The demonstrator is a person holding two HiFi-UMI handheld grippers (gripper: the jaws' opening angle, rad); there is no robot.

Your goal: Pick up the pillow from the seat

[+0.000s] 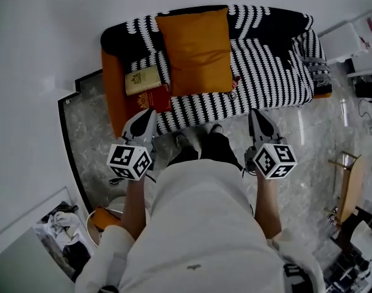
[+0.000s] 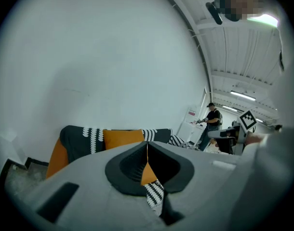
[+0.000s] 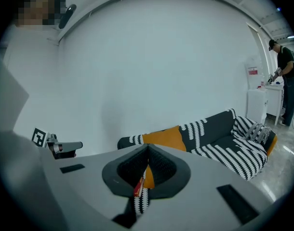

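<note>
While left gripper (image 1: 150, 113) and right gripper (image 1: 254, 115) press jaws together, empty, plump orange pillow (image 1: 198, 50), wavy-striped sofa (image 1: 268, 72).

One orange pillow (image 1: 198, 50), one sofa (image 1: 113, 84), one black-and-white striped throw (image 1: 271, 72) over it, two books on the seat, a cream book (image 1: 143, 80) and a red book (image 1: 150, 100), two hand-held grippers, the left gripper (image 1: 149, 116) and the right gripper (image 1: 255, 116), one bystander (image 3: 286, 81) far off
</note>
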